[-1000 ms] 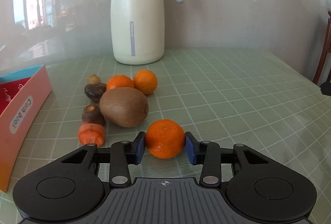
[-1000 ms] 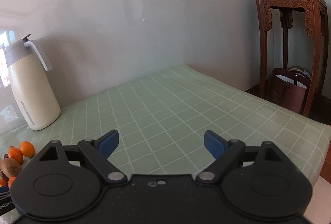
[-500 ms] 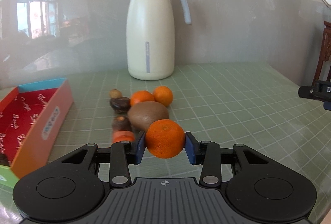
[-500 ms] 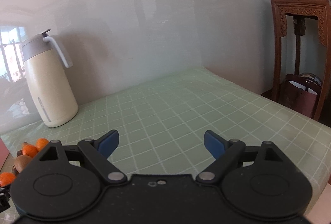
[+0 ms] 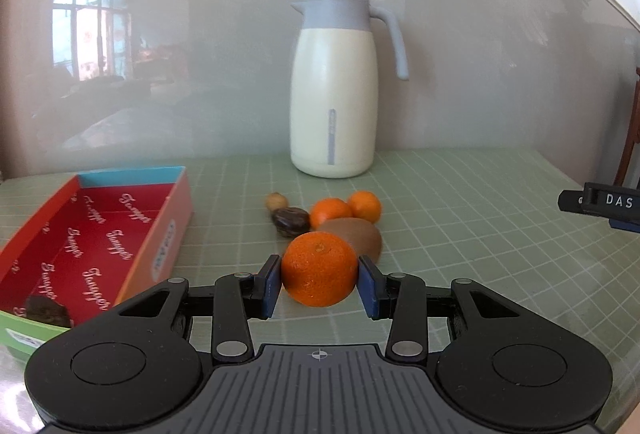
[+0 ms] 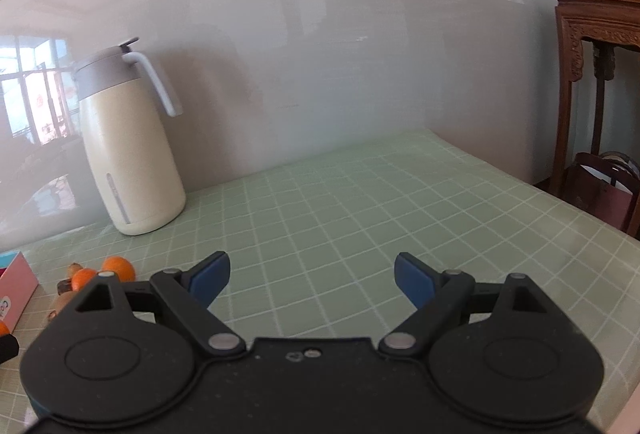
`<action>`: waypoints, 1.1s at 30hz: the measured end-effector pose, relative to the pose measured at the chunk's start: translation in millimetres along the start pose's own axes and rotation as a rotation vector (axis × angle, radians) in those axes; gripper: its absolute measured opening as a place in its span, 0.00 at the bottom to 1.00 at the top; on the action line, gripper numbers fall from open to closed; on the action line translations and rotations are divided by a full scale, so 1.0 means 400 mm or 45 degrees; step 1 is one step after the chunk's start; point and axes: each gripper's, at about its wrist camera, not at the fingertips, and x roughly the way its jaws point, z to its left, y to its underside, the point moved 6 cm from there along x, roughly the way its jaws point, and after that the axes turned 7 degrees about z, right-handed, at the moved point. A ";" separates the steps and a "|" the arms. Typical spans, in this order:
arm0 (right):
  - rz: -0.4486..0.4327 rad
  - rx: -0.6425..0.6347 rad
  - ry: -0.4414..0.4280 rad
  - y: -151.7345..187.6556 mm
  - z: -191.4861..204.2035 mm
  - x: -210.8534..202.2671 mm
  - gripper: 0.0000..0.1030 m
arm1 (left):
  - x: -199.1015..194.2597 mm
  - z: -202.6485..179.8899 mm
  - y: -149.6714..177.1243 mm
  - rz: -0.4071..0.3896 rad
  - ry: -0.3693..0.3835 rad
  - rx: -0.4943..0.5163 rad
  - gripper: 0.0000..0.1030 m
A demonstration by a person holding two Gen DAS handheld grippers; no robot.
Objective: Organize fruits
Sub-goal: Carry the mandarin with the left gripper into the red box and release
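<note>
left gripper (image 5: pixel 319 284): clamped on orange (image 5: pixel 319 268), carried above the table near the box (image 5: pixel 160 234) | right gripper (image 6: pixel 311 278): spread wide, empty | risk: round orange may slip out, or clip the box wall, if lowered short.

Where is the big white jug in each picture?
Left wrist view: the jug stands upper middle, at the back of the table by the wall, behind the fruit pile.
Right wrist view: the jug stands at the left, against the wall, handle toward the right.
Shared landmark: the two oranges lying on the table in front of the jug.
</note>
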 end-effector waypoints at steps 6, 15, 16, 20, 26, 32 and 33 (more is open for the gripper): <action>0.003 -0.033 -0.033 0.002 0.053 0.002 0.86 | -0.013 0.045 -0.004 -0.016 -0.026 -0.026 0.39; 0.007 -0.058 -0.063 0.007 0.104 0.004 0.86 | -0.035 0.110 -0.008 -0.043 -0.068 -0.067 0.39; 0.008 -0.061 -0.067 0.008 0.110 0.004 0.86 | -0.037 0.117 -0.008 -0.045 -0.072 -0.071 0.39; 0.010 -0.072 -0.081 0.010 0.131 0.002 0.86 | -0.042 0.144 -0.006 -0.050 -0.090 -0.083 0.39; 0.012 -0.088 -0.104 0.015 0.160 0.000 0.86 | -0.043 0.199 0.002 -0.046 -0.134 -0.113 0.39; 0.015 -0.101 -0.130 0.022 0.192 -0.003 0.86 | -0.047 0.267 0.008 -0.042 -0.186 -0.160 0.39; 0.016 -0.104 -0.137 0.023 0.199 -0.003 0.86 | -0.048 0.279 0.009 -0.044 -0.195 -0.167 0.39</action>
